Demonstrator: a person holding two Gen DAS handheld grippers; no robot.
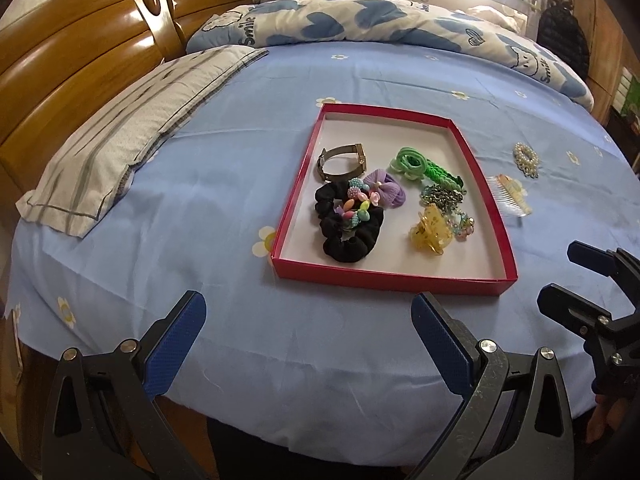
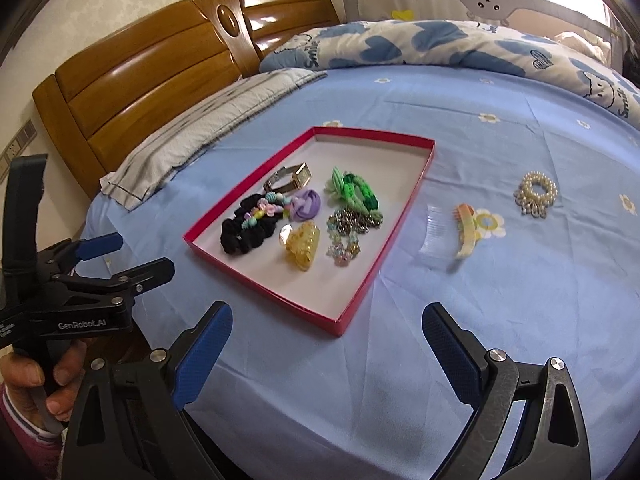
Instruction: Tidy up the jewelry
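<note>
Looking from the left wrist, the left gripper (image 1: 308, 336) hung wide open and empty near the bed's (image 1: 240, 152) front edge, short of the tray (image 1: 394, 282).

From the right wrist, the right gripper (image 2: 326, 344) gaped empty too. Comb (image 2: 464, 232) and pearl tie (image 2: 535, 194) lay outside the tray's right side; both look light, the comb stiff and best pinched across its spine.

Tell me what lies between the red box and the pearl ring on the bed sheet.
A hair comb lies on the sheet between the red box and the pearl ring, touching neither. The right wrist view shows it best.
</note>
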